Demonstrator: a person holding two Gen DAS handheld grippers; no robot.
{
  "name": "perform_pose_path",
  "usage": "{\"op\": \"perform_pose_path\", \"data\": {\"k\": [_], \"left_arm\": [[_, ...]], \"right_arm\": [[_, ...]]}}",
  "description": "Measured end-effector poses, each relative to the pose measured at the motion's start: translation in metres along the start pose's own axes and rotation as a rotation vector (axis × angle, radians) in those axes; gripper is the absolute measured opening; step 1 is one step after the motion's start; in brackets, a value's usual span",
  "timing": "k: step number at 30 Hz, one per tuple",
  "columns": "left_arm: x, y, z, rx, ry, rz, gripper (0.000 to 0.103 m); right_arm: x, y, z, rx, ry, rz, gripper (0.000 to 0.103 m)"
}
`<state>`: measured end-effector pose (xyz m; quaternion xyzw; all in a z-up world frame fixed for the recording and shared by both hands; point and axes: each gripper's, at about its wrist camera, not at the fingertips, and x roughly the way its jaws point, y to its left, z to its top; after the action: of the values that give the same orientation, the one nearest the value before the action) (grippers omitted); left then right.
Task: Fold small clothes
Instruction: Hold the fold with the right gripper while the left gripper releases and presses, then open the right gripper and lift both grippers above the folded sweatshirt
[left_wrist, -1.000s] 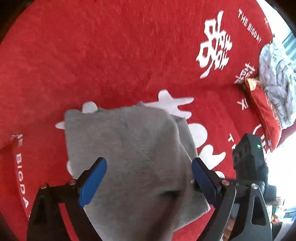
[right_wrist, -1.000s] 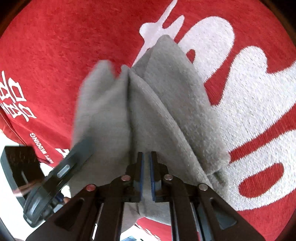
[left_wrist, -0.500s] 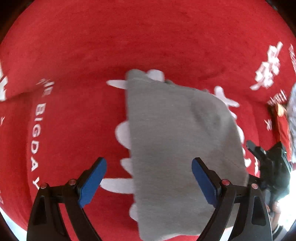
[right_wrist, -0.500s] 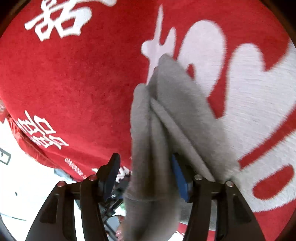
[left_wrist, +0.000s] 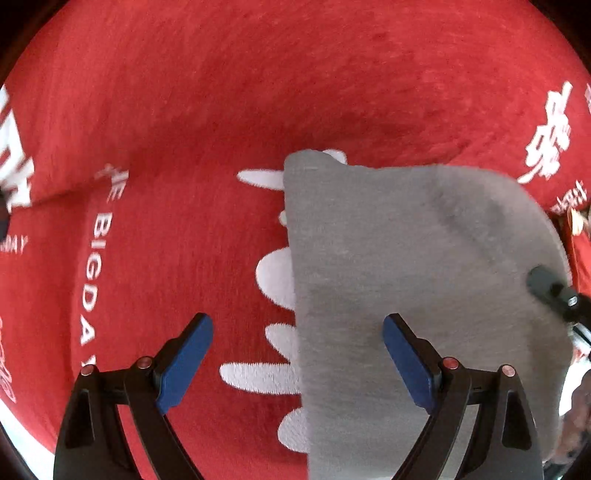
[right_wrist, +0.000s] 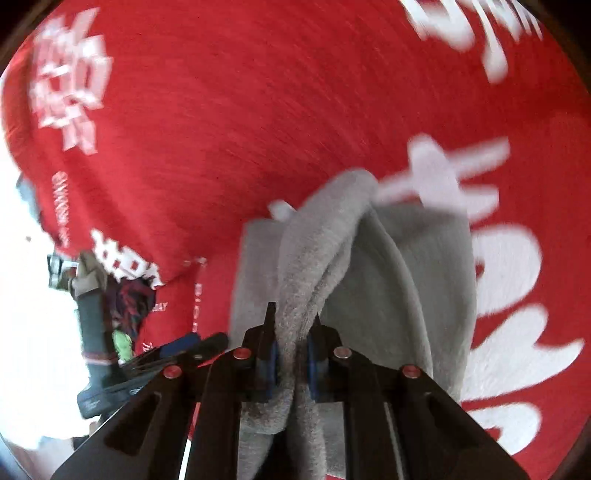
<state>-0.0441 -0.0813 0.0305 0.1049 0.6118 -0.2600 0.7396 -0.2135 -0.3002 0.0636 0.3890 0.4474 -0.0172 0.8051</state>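
Note:
A small grey fleece garment (left_wrist: 417, 280) lies folded on the red bedspread (left_wrist: 258, 92), to the right in the left wrist view. My left gripper (left_wrist: 297, 360) is open and empty, hovering over the garment's left edge; its right finger is above the cloth, its left finger above the bedspread. My right gripper (right_wrist: 291, 354) is shut on a bunched ridge of the same grey garment (right_wrist: 417, 280), lifting that fold off the bedspread (right_wrist: 240, 110). The right gripper's tip (left_wrist: 550, 288) shows at the garment's right edge in the left wrist view.
The bedspread has white embroidered characters and "THE BIGDAY" lettering (left_wrist: 99, 266). The left gripper (right_wrist: 177, 350) and some dark and green items (right_wrist: 125, 314) show beyond the bed's left edge in the right wrist view.
My right gripper opened half a second ago and has shut again on a gathered fold of the garment. The left gripper stayed open and shifted left, so the garment sits further right in its view.

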Motion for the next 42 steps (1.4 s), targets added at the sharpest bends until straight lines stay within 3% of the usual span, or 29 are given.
{"op": "perform_pose_path", "data": {"k": [4,8,12,16,18,21,24,26,27,30,32,35,42], "left_arm": [[0.010,-0.010,-0.006,0.056,0.017,0.018,0.093],[0.027,-0.014,-0.011,0.050,0.039,-0.010,0.094],[0.022,-0.014,-0.010,0.060,0.040,0.011,0.094],[0.004,-0.012,-0.009,0.100,0.038,0.037,0.094],[-0.002,-0.008,-0.006,0.106,0.039,0.018,0.094],[-0.008,-0.007,-0.010,0.127,0.057,-0.016,0.094],[-0.004,-0.015,-0.026,0.157,0.088,-0.024,0.094],[0.003,-0.018,-0.039,0.162,0.117,-0.023,0.094],[0.006,-0.019,-0.044,0.166,0.124,-0.023,0.094],[0.020,-0.021,-0.066,0.199,0.137,0.012,0.094],[0.029,-0.018,-0.078,0.196,0.160,0.010,0.094],[0.030,-0.012,-0.082,0.164,0.169,-0.004,0.094],[0.025,-0.018,-0.084,0.167,0.173,0.038,0.094]], "right_arm": [[-0.013,-0.024,-0.001,0.042,-0.008,-0.042,0.013],[0.016,-0.076,-0.007,0.156,0.068,-0.163,0.014],[0.011,-0.089,-0.014,0.200,0.057,-0.193,0.026],[-0.006,-0.082,-0.017,0.190,0.071,-0.310,0.035],[-0.022,-0.076,-0.021,0.188,0.058,-0.298,0.035],[-0.040,-0.060,-0.033,0.180,0.063,-0.202,0.035],[-0.038,-0.036,-0.048,0.134,0.106,-0.209,0.035],[-0.040,-0.024,-0.059,0.093,0.117,-0.225,0.021],[-0.039,-0.020,-0.063,0.071,0.127,-0.239,0.009],[-0.028,-0.020,-0.078,0.005,0.172,-0.335,0.007],[-0.018,-0.038,-0.087,0.029,0.209,-0.375,0.007],[-0.011,-0.064,-0.095,0.084,0.216,-0.356,0.007],[-0.017,-0.054,-0.100,0.032,0.224,-0.395,0.007]]}}
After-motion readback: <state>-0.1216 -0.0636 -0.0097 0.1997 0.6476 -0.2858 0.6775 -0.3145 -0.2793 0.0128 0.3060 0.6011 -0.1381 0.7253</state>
